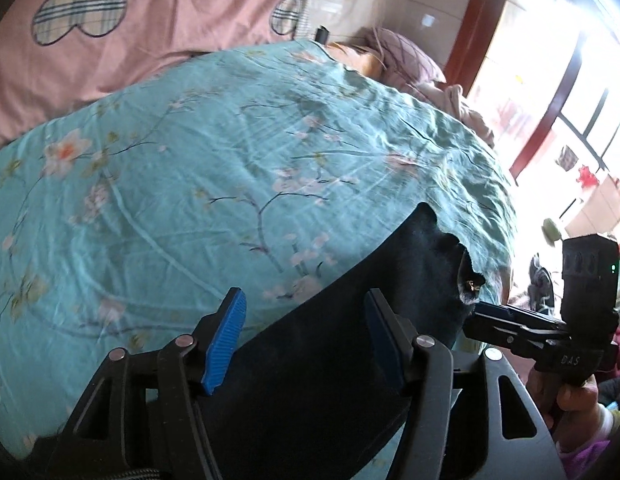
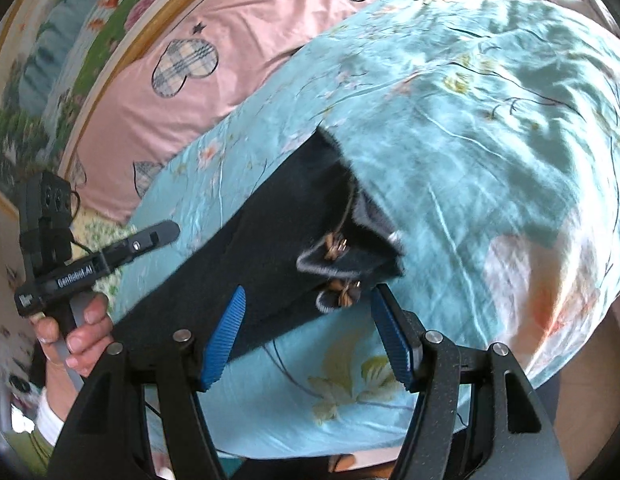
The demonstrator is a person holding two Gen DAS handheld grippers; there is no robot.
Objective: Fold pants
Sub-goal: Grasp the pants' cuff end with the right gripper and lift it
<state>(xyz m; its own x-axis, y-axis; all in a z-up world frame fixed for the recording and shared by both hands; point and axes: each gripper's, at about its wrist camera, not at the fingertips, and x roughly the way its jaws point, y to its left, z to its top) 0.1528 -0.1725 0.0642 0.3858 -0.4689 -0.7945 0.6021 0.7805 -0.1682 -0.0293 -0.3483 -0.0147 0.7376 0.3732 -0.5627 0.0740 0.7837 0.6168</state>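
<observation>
Dark navy pants lie folded into a long strip on the teal floral bedspread. In the right wrist view the pants run diagonally, with the waistband's buttons and grey lining at the near end. My left gripper is open, its blue pads either side of the pants strip. My right gripper is open just short of the waistband end. The right gripper also shows in the left wrist view, its tip at the waistband. The left gripper shows in the right wrist view beside the strip.
A pink quilt with plaid hearts lies at the back of the bed. Pillows and clothes pile at the far right corner. A window with red frame is to the right. The bed's near edge drops off.
</observation>
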